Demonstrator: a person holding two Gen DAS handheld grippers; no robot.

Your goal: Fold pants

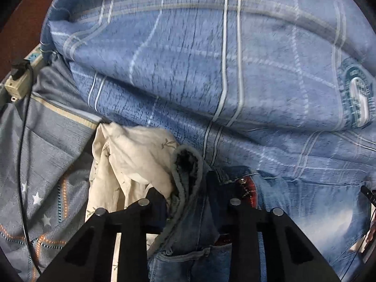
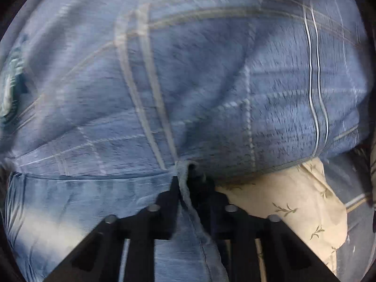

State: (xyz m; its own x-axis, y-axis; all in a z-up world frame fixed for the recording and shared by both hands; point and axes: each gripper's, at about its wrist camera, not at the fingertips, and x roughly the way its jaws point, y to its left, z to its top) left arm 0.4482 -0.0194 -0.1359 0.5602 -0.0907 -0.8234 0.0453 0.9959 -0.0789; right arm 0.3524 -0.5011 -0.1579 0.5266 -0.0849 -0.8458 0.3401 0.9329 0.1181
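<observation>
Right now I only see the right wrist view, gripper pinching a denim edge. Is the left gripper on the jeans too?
Observer: Yes. The left gripper is closed on a bunched waistband fold of the jeans, beside the button.
Operator: Anything off to its left?
Observer: A power strip with a black plug. Its cable trails over the star-print sheet.

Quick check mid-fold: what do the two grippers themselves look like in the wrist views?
Both alike: the left gripper and right gripper are matte black, with angular fingers on ribbed arms capped by round silver studs. No cables, markings or sleeves show.
</observation>
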